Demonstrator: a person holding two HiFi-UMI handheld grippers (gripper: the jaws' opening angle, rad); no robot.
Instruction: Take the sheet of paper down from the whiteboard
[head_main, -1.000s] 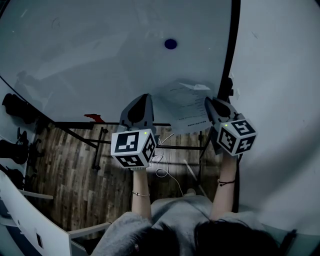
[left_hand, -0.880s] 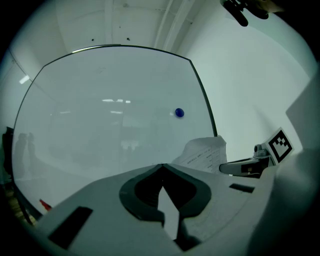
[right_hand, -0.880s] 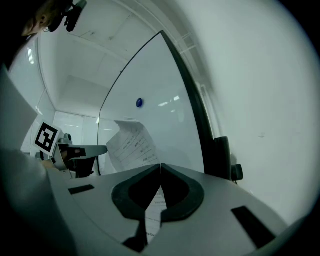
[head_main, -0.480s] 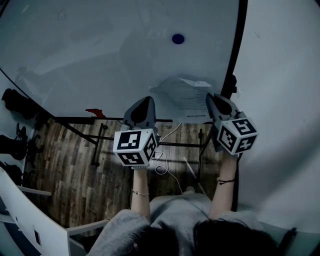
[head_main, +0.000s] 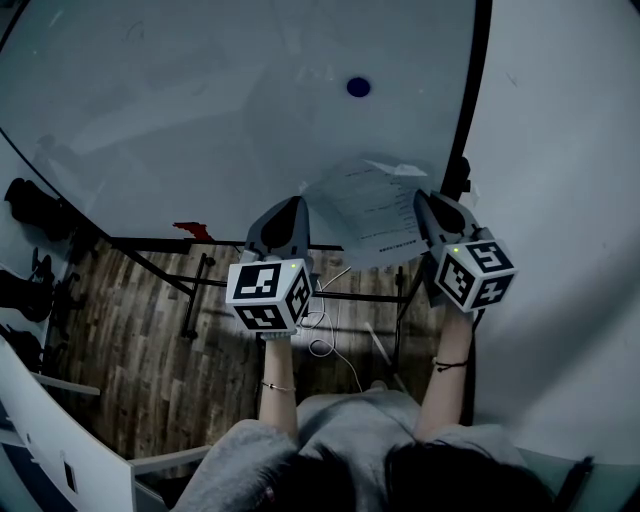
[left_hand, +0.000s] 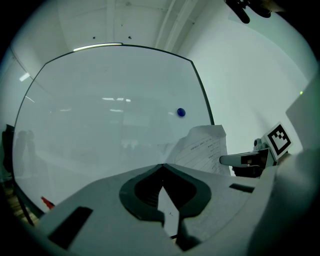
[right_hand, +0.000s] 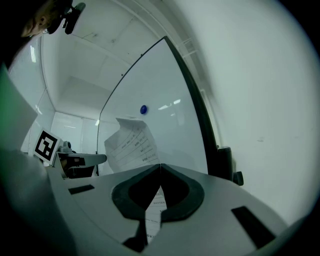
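Since a second ago the white printed sheet of paper (head_main: 368, 212) has spread out flatter and wider, and its left edge now reaches the left gripper (head_main: 292, 202); half a second ago it was bunched up higher near the right gripper (head_main: 421, 198). Both grey grippers point level at the large white whiteboard (head_main: 200, 120) and sit about where they were.

The right gripper's jaws are pressed together on the sheet's right edge, with printed lines showing in the gap behind the tips. The left gripper's jaws are likewise closed tight, and a white sliver of the sheet shows between them at its left corner.

The sheet hangs between the two grippers in front of the board's lower right part, its top corner folded over. A small round blue magnet (head_main: 358, 87) sits on the board well above the sheet, apart from it. The board's black frame edge (head_main: 472, 100) runs just right of the right gripper. Below lies brown wood-plank floor (head_main: 140, 330).
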